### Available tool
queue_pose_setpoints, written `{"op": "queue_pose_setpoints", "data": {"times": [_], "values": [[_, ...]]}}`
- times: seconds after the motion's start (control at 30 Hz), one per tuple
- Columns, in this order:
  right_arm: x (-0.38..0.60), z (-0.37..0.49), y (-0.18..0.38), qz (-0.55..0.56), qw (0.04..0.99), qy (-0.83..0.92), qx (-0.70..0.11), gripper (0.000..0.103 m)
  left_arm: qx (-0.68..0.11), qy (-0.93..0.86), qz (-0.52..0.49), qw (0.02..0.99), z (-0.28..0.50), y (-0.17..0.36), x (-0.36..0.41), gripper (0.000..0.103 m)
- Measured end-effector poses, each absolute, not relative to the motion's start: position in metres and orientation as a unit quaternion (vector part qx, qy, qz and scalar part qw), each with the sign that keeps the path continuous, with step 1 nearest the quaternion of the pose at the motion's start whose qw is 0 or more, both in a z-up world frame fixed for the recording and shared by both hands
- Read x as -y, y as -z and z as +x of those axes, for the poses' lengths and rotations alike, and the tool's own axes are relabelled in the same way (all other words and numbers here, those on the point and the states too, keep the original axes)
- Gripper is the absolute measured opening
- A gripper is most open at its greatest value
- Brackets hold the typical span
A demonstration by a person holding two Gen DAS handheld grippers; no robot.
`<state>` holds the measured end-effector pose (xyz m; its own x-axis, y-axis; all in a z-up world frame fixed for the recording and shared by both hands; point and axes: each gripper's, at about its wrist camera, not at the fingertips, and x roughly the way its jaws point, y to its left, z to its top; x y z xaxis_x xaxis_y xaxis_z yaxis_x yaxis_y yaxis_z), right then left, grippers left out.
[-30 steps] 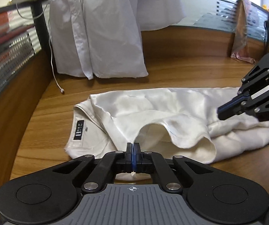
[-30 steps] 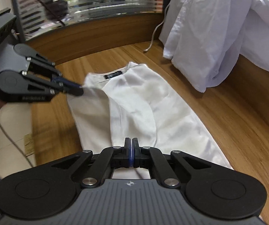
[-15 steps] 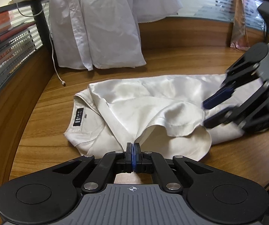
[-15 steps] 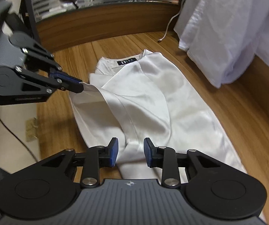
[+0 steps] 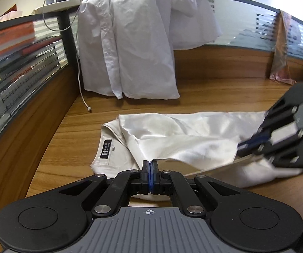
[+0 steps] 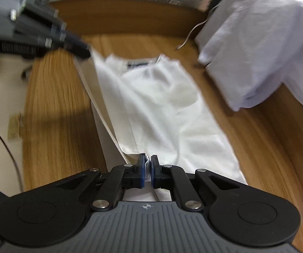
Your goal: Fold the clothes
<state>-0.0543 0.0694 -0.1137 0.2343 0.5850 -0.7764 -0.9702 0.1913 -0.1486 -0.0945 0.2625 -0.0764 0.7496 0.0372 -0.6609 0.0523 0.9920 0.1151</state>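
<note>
both tongs, left gripper point(image 5: 150, 169) and right gripper point(image 6: 148, 164), clench your limp, slippery cream satin shirt point(image 5: 172, 139) along its edge away from the black neck label point(image 5: 106, 150); keep it taut.

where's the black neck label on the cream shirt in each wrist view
Left wrist view: the black neck label sits left of centre, on the cream shirt, just up-left of the left gripper.
Right wrist view: the label is upper centre, blurred, at the shirt's far end.
Shared landmark: the white charging cable on the wooden desk.
</note>
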Motion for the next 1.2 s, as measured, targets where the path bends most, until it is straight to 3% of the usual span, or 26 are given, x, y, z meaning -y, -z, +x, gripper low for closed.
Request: {"op": "queue_pose_setpoints", "data": {"times": [0.3, 0.43, 0.77, 1.2], "values": [[-0.034, -0.040, 0.115, -0.296, 0.702, -0.549, -0.344, 0.008, -0.430, 0.011, 0.074, 0.900, -0.102, 0.116, -0.260, 0.007], [0.003, -0.011, 0.105, -0.241, 0.749, -0.491, -0.374, 0.014, -0.420, -0.014, 0.028, 0.907, -0.095, 0.105, -0.277, 0.008], [0.147, 0.063, 0.112, -0.093, 0.851, -0.275, -0.437, 0.018, -0.388, -0.100, -0.094, 0.911, -0.044, 0.082, -0.330, 0.027], [0.252, 0.126, 0.167, 0.035, 0.855, -0.112, -0.506, 0.036, -0.410, -0.110, -0.188, 0.886, 0.054, 0.107, -0.341, 0.040]]}}
